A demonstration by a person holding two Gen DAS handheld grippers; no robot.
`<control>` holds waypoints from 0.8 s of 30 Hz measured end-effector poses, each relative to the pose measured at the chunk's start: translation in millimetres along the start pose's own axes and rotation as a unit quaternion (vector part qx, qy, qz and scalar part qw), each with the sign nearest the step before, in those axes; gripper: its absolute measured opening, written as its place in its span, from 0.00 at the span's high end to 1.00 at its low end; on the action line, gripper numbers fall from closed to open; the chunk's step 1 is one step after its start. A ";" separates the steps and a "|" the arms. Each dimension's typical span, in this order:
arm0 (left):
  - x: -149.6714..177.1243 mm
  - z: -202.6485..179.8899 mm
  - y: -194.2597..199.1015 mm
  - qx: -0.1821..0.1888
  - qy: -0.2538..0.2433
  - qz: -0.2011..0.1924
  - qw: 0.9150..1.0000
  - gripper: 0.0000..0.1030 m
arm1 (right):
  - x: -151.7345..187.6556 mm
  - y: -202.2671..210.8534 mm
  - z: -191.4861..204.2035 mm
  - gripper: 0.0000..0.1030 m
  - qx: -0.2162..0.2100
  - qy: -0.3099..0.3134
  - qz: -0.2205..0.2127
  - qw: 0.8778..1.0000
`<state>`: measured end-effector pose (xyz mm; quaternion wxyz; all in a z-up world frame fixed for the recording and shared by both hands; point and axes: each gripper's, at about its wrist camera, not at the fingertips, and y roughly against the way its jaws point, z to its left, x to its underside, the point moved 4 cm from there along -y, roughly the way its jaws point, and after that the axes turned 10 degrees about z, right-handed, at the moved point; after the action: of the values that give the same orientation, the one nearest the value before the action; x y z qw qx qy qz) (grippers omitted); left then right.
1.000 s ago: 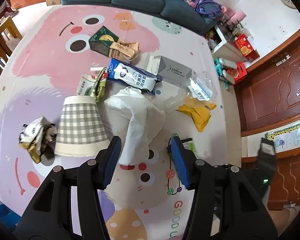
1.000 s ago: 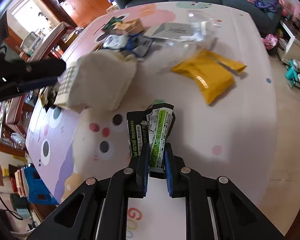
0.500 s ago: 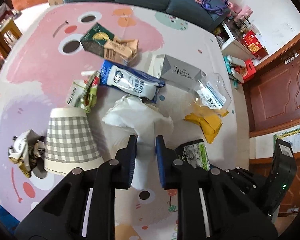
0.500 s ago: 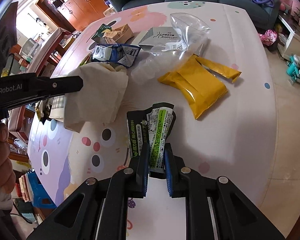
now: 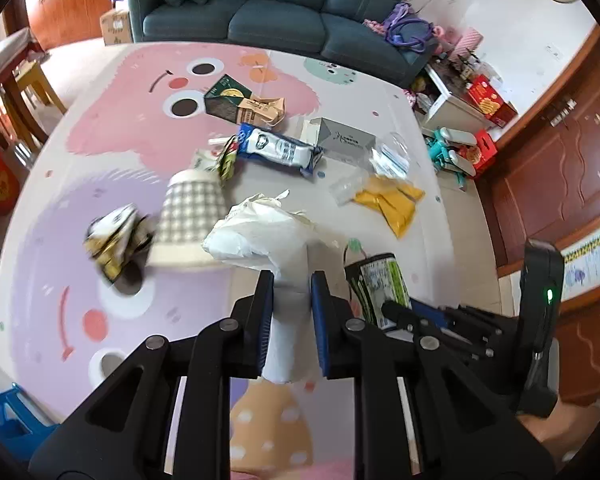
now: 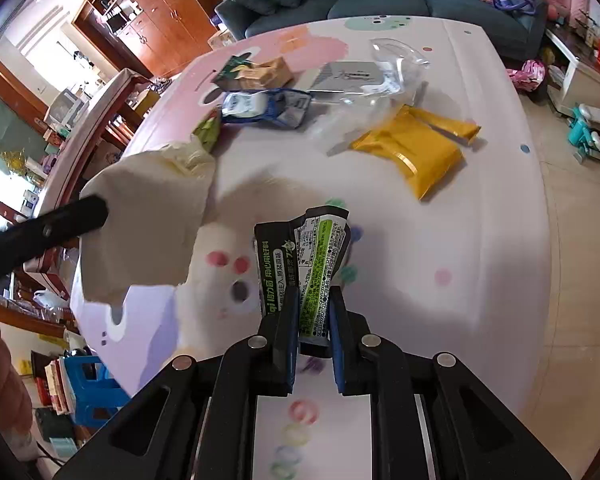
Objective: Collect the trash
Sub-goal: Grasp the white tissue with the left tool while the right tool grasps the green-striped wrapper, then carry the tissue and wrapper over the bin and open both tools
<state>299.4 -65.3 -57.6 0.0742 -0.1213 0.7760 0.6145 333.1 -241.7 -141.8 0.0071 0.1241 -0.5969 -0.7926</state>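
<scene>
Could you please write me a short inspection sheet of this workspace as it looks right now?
Surface: pastel cartoon play mat, littered.
Job's things: crumpled white paper bag; black-and-green snack wrapper.
Clutter: checked paper cup, yellow pouch, blue-white milk pouch, grey carton.
Grippers: left gripper clamps the bag; right gripper clamps the wrapper.
Cables: nothing seen.
Surroundings: teal sofa, wooden cabinets.

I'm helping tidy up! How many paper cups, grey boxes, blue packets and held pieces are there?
Paper cup: 1
Grey box: 1
Blue packet: 1
Held pieces, white paper and black-green wrapper: 2
Total: 5
</scene>
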 end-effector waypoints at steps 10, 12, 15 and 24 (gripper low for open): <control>106.9 27.5 90.4 -0.002 -0.062 -0.056 0.997 0.85 | 79.3 44.5 62.5 0.86 -0.008 -0.036 -0.063 0.997; 126.0 35.3 106.5 0.002 -0.066 -0.065 0.996 0.85 | 100.0 53.5 79.2 0.86 -0.005 -0.039 -0.076 0.996; 156.0 48.0 129.5 0.006 -0.074 -0.078 0.994 0.85 | 129.7 64.1 102.3 0.86 -0.007 -0.046 -0.095 0.994; 242.1 77.3 167.2 0.021 -0.083 -0.084 0.993 0.85 | 228.7 78.9 163.3 0.86 -0.008 -0.049 -0.109 0.993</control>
<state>17.8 22.3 16.8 0.1924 -0.1328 0.7669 0.5977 67.1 -146.5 -68.2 -0.1074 0.1488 -0.5735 -0.7984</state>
